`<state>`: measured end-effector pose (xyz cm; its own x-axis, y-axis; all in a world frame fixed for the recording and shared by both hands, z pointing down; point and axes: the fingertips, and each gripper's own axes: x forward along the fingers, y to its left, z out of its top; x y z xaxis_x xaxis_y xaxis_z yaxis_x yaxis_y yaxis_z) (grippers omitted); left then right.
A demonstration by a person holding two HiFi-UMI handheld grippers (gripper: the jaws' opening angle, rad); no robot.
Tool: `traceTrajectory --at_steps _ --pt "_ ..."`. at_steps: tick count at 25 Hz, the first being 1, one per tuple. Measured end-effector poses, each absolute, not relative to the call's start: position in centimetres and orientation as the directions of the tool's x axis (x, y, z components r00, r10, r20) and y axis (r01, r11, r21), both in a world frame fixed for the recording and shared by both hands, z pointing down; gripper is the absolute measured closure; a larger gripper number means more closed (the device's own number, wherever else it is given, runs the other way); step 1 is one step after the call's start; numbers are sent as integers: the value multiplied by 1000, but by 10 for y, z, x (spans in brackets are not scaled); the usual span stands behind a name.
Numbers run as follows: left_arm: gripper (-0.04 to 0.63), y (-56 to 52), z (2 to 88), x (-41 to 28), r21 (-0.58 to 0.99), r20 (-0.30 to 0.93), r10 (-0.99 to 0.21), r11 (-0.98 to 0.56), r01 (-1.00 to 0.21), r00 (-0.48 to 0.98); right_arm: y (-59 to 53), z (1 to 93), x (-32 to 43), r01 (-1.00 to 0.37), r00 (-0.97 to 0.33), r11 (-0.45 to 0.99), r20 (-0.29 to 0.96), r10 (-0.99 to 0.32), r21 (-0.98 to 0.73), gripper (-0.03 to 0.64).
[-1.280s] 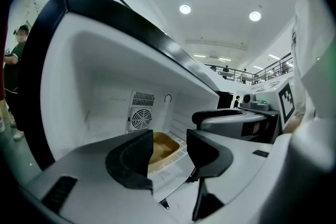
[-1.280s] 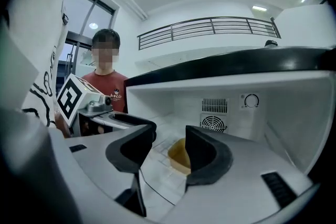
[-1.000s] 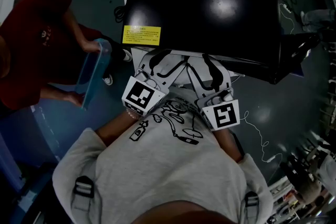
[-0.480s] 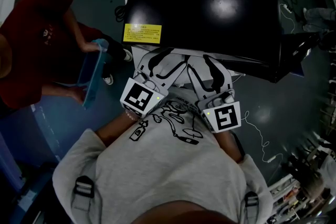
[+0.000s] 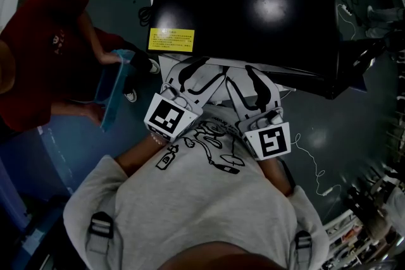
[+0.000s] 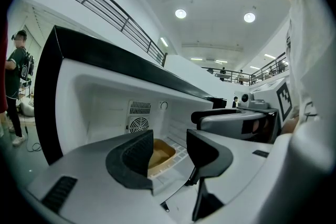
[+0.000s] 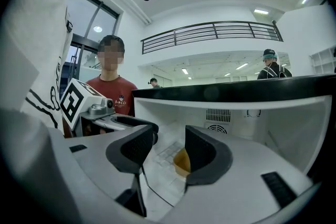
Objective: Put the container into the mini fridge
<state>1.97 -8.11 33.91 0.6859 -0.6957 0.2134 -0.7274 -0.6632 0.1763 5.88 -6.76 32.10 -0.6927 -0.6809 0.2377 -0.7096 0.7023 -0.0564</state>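
Container (image 6: pixel 160 153), a tan shallow plastic tray with rounded corners, is lying flat and open side up on the white ribbed floor inside the mini fridge. It is sitting toward the back, near the rear wall. It is looking empty. Jaws are hiding part of it in both gripper views (image 7: pixel 182 161), so the long axis is not readable.

Black-topped mini fridge (image 5: pixel 247 3) is standing open toward the person, its glossy flat top reflecting ceiling lights. The moulded white plastic interior (image 6: pixel 105 107) is showing smooth walls. The black door (image 5: pixel 354 66) is hanging open at the right.

Grey sweatshirt with a black print (image 5: pixel 190 199), worn by the person holding the grippers, is filling the lower head view. A second person in a red shirt (image 5: pixel 38 54) is crouching at the left, gripping a translucent blue plastic bin (image 5: pixel 114 88).

Left gripper (image 5: pixel 201 76), white with black padded jaws, is pointing into the fridge opening. Its jaws are standing apart with nothing between them (image 6: pixel 170 152); the tray is only showing through the gap, well beyond. Right gripper (image 5: pixel 250 82) is sitting just beside it, aiming the same way, with its jaws likewise spread and holding nothing (image 7: pixel 168 152).

Yellow rectangular label (image 5: pixel 171 41) is sticking to the fridge top's near left corner. A round fan grille (image 6: pixel 139 124) is sitting in the rear wall under a slotted vent.
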Motion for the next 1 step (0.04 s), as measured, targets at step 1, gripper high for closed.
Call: traceTrajectory --at_steps 1 --pt "387 -81 339 20 178 214 -696 -663 -728 686 -69 320 59 -712 -691 700 235 -684 -56 409"
